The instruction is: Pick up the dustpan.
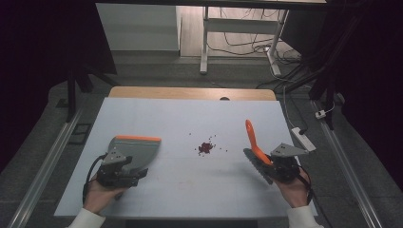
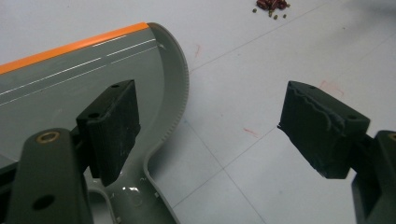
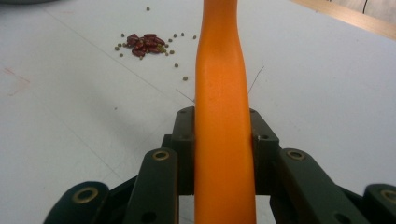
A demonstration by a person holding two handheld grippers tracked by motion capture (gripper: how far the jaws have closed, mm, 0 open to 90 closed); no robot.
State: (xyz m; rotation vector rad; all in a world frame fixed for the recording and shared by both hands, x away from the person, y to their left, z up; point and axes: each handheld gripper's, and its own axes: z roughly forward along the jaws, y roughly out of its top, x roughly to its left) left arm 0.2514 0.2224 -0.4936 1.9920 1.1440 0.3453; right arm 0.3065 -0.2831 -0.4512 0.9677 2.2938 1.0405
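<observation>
A grey dustpan (image 1: pixel 137 148) with an orange front lip lies flat on the white table at the left. My left gripper (image 1: pixel 119 170) sits at its near end, over the handle. In the left gripper view the jaws stand wide apart: one black pad (image 2: pixel 112 128) hovers over the dustpan (image 2: pixel 70 88) and the other is off to the side above bare table, so the left gripper (image 2: pixel 210 102) is open. At the right, my right gripper (image 1: pixel 281 167) is shut on the orange handle of a brush (image 1: pixel 252 138), whose dark bristles point toward the table's middle. The brush handle (image 3: pixel 223 93) runs straight up between the right gripper's (image 3: pixel 224 126) jaws.
A small pile of red beans (image 1: pixel 205 147) with scattered green bits lies at the table's middle, between the dustpan and the brush. The beans (image 3: pixel 144 43) lie ahead and left of the brush handle. A wooden table edge (image 1: pixel 190 92) runs along the far side.
</observation>
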